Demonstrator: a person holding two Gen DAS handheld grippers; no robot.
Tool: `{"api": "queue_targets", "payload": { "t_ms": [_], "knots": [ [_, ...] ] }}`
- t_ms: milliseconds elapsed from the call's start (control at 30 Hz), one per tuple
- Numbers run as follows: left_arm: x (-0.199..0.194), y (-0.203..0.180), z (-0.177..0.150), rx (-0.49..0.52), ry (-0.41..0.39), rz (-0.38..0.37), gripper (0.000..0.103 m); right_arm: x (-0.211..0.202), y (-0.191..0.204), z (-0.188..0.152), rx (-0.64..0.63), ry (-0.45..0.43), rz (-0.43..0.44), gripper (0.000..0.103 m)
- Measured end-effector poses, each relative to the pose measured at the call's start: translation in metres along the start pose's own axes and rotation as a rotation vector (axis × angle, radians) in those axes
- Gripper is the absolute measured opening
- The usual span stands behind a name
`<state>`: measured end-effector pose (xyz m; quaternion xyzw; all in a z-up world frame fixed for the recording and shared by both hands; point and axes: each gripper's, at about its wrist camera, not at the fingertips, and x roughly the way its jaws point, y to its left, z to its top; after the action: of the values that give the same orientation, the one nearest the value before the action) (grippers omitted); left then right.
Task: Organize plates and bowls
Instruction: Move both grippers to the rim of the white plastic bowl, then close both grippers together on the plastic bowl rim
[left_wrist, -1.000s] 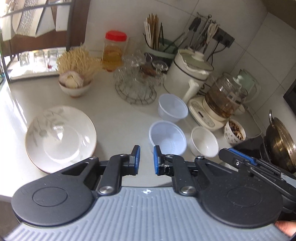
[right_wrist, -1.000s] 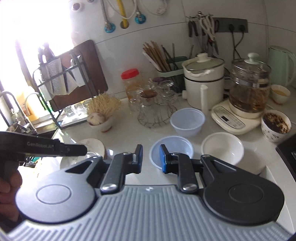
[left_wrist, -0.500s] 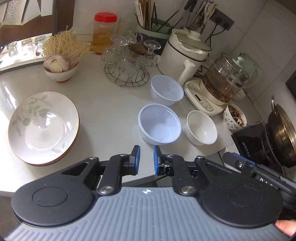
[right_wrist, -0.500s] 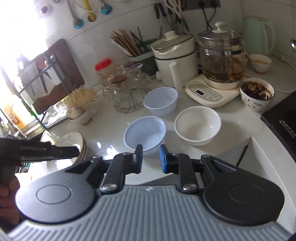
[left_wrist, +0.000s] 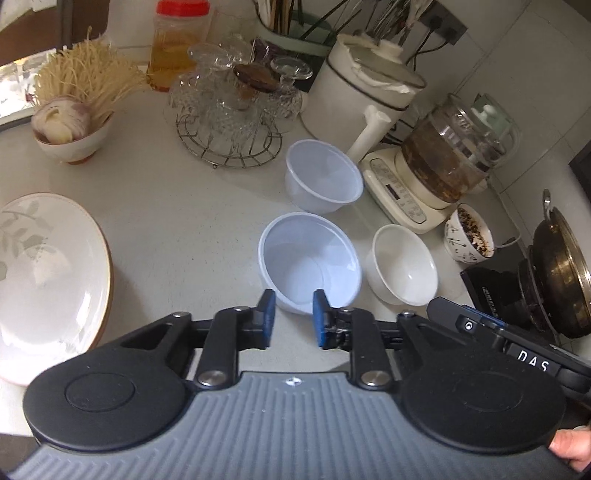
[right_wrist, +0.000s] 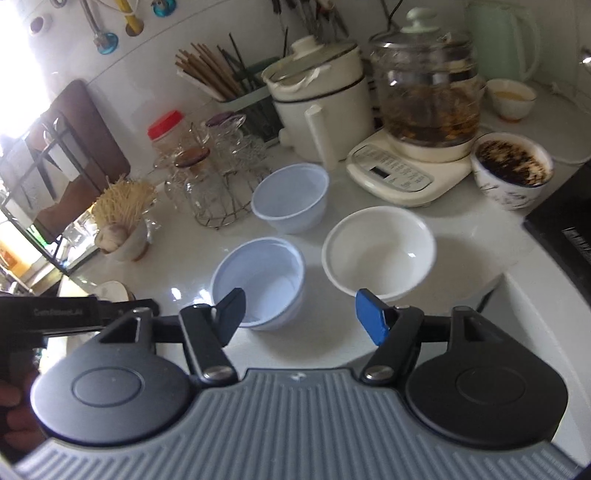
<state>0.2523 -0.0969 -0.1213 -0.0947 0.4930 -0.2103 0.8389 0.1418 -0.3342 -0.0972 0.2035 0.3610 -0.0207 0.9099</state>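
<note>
Three small bowls sit on the pale counter. The near plastic bowl (left_wrist: 310, 258) (right_wrist: 258, 280) lies just beyond my left gripper (left_wrist: 293, 314), whose jaws are opening a little; its near rim shows in the narrow gap and the pads do not press on it. A second plastic bowl (left_wrist: 323, 181) (right_wrist: 291, 195) stands behind it. A white ceramic bowl (left_wrist: 402, 269) (right_wrist: 380, 251) sits to the right. My right gripper (right_wrist: 301, 314) hovers in front of the near plastic bowl and the ceramic bowl, its jaws opening wide and holding nothing. A large leaf-patterned plate (left_wrist: 48, 280) lies far left.
Behind the bowls stand a wire rack of glass cups (left_wrist: 229, 110), a bowl of noodles and garlic (left_wrist: 70, 136), a white cooker (left_wrist: 362, 92) and a glass kettle (left_wrist: 454, 158). A patterned bowl with dark contents (left_wrist: 471, 236) and a wok (left_wrist: 557, 280) are at the right.
Both grippers have come down and closer to the bowls. The right jaws have swung from nearly shut to wide apart; the left jaws have parted slightly.
</note>
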Motion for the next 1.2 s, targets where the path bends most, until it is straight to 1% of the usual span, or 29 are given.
{"api": "queue_targets", "payload": {
  "t_ms": [33,100,167,233,333,367,400,433,500,667,733,800,900,967,1100,1200],
  "knots": [
    [0.004,0.001,0.004,0.005,0.006,0.002,0.029,0.006,0.0,0.002,0.011,0.01,0.002,0.068],
    [0.014,0.003,0.01,0.022,0.018,0.004,0.035,0.018,0.0,0.004,0.037,0.033,0.008,0.068],
    [0.025,0.008,0.015,0.024,0.037,0.011,0.037,0.029,-0.001,0.005,0.056,0.058,0.016,0.068],
    [0.036,0.014,0.02,0.014,0.06,0.003,0.037,0.04,-0.001,0.007,0.076,0.079,0.015,0.067],
    [0.053,0.02,0.025,0.011,0.091,-0.006,0.037,0.055,-0.003,0.009,0.095,0.121,0.009,0.056],
    [0.058,0.021,0.027,0.013,0.098,-0.005,0.037,0.06,-0.004,0.009,0.102,0.135,0.006,0.048],
    [0.063,0.022,0.029,0.014,0.105,-0.004,0.037,0.064,-0.005,0.009,0.109,0.146,0.004,0.044],
    [0.068,0.023,0.03,0.009,0.108,-0.002,0.037,0.068,-0.006,0.01,0.116,0.156,0.002,0.042],
    [0.076,0.028,0.032,-0.014,0.125,-0.018,0.037,0.073,-0.006,0.011,0.124,0.172,0.002,0.035],
    [0.091,0.036,0.037,-0.051,0.153,-0.028,0.035,0.083,-0.004,0.013,0.109,0.185,0.009,0.033],
    [0.095,0.038,0.039,-0.05,0.155,-0.025,0.031,0.088,-0.003,0.013,0.106,0.186,-0.005,0.033],
    [0.097,0.038,0.041,-0.048,0.159,-0.024,0.022,0.092,-0.003,0.013,0.112,0.189,-0.004,0.027],
    [0.101,0.039,0.044,-0.044,0.163,-0.032,0.014,0.096,-0.001,0.012,0.104,0.189,-0.013,0.025],
    [0.103,0.039,0.045,-0.035,0.173,-0.031,0.012,0.099,-0.002,0.012,0.107,0.203,-0.008,0.023],
    [0.103,0.038,0.045,-0.014,0.171,-0.032,0.011,0.101,-0.001,0.01,0.102,0.214,-0.001,0.023],
    [0.102,0.038,0.046,-0.014,0.17,-0.035,0.01,0.1,0.001,0.009,0.084,0.21,-0.009,0.019]
  ]
}}
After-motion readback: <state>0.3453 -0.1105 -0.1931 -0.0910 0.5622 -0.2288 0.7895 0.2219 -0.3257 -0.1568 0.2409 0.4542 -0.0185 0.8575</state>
